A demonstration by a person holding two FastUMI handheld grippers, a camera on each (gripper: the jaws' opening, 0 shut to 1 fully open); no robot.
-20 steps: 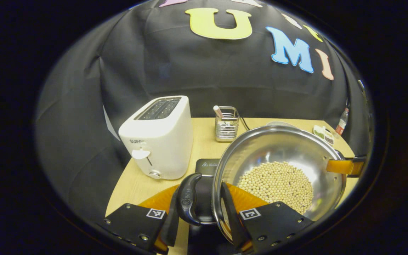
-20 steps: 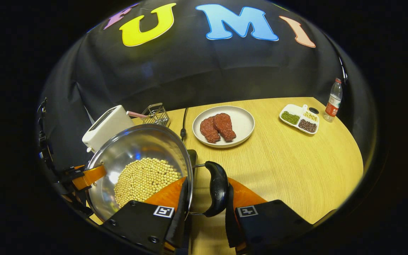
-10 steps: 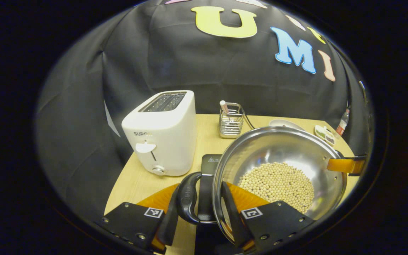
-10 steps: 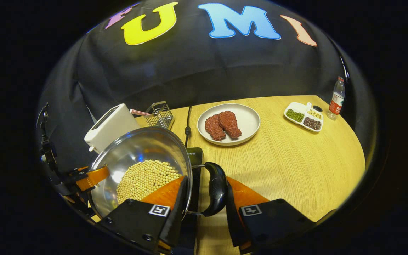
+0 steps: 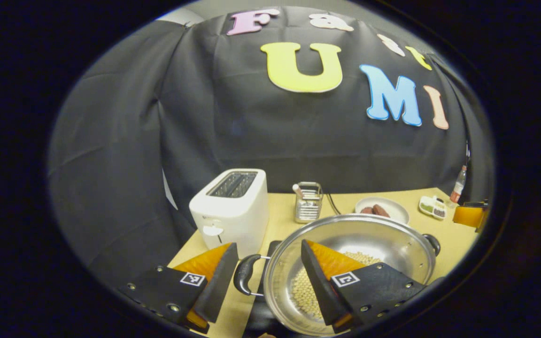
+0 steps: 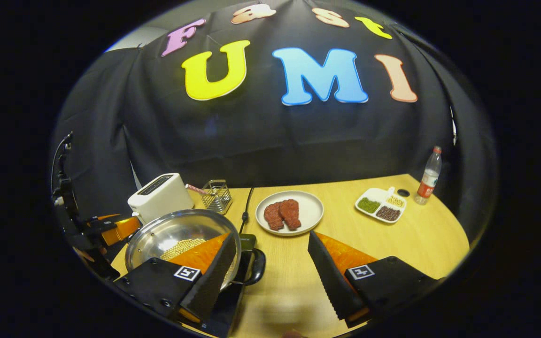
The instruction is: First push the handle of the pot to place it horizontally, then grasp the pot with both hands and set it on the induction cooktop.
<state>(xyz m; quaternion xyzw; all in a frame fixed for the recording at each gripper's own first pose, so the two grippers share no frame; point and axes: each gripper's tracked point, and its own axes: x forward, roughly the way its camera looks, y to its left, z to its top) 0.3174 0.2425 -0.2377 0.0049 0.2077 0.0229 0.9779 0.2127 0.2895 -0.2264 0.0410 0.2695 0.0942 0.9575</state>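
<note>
The pot [image 5: 350, 263], with beans inside, sits on the induction cooktop [image 6: 247, 241] on the bench [image 6: 392, 239]; its side handle [image 5: 244, 280] lies between the left tool's [image 5: 263, 272] wide-spread fingers. The right tool [image 6: 270, 267] gapes wide, holding nothing; a toaster [image 5: 233, 209] stands just behind.

- Left gripper [image 5: 266, 277]: its two fingers stand spread wide apart, pressing on nothing, and it sits raised, angled forward and downward.
- Right gripper [image 6: 270, 270]: fingers likewise spread wide with open space between them, clamping nothing, tilted forward and downward.
- From the right gripper view, the left gripper [image 6: 111, 230] shows at the far left.
</note>
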